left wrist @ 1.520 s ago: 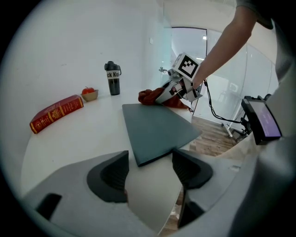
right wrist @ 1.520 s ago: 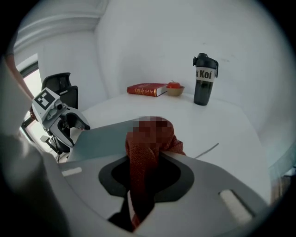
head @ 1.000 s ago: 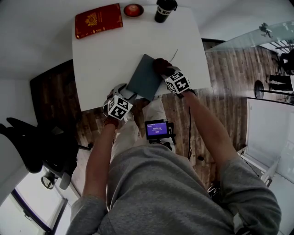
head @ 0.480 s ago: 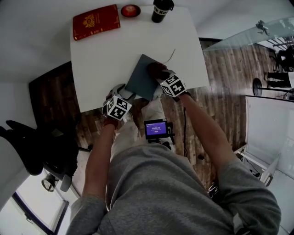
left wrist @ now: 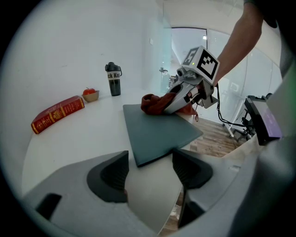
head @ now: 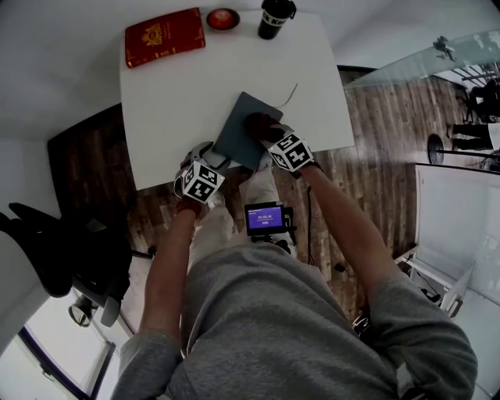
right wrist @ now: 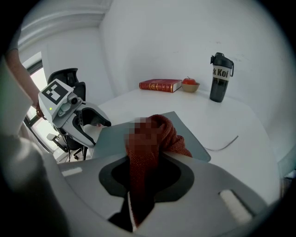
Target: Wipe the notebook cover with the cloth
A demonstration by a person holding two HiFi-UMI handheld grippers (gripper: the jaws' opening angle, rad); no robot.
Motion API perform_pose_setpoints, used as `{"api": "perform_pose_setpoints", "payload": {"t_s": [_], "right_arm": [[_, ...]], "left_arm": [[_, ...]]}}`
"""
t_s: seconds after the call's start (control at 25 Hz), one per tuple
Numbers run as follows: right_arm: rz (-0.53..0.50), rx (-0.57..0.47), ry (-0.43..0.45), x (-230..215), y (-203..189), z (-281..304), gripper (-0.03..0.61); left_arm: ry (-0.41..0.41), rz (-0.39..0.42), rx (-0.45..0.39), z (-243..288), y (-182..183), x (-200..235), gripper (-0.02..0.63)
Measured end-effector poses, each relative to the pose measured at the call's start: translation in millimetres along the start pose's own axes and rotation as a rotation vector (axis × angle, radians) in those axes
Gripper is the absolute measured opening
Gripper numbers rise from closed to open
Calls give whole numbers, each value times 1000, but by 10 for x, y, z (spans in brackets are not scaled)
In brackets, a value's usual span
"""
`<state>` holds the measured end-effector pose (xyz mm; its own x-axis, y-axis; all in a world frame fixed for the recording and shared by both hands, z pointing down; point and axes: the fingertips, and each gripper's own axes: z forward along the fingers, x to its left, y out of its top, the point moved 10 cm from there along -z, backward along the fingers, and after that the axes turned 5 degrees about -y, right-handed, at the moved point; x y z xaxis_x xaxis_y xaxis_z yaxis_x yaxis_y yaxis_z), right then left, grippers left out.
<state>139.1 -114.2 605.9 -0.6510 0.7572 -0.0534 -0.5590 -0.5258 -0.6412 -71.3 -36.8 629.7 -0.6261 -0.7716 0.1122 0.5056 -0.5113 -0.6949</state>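
A grey-blue notebook point(head: 241, 133) lies tilted at the near edge of the white table point(head: 180, 101), with one corner over the edge. My right gripper point(head: 268, 134) is shut on a dark red cloth point(head: 256, 123) and presses it onto the cover's right half. In the right gripper view the cloth point(right wrist: 159, 134) bunches ahead of the right gripper point(right wrist: 145, 173) on the notebook point(right wrist: 115, 136). My left gripper point(head: 217, 162) stands open at the notebook's near corner point(left wrist: 138, 159), its jaws on either side of that corner. The left gripper view shows the cloth point(left wrist: 155, 102) under the right gripper point(left wrist: 178, 99).
At the table's far side lie a red book point(head: 165, 36), a small bowl with a red fruit point(head: 223, 17) and a black bottle point(head: 275, 17). A thin cable point(head: 291, 95) lies right of the notebook. A camera on a tripod point(head: 266, 219) stands below the table edge; a black chair point(head: 47, 250) is at left.
My right gripper has slid the cloth leftward and nearer across the notebook cover. The left gripper and the notebook have stayed where they were.
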Motion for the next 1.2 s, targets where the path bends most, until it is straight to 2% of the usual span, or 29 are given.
{"api": "perform_pose_setpoints", "payload": {"t_s": [1.2], "right_arm": [[-6,1,70,529,-94,-49,83]], "left_arm": [[3,4,-6,-5,4,-3,291]]}}
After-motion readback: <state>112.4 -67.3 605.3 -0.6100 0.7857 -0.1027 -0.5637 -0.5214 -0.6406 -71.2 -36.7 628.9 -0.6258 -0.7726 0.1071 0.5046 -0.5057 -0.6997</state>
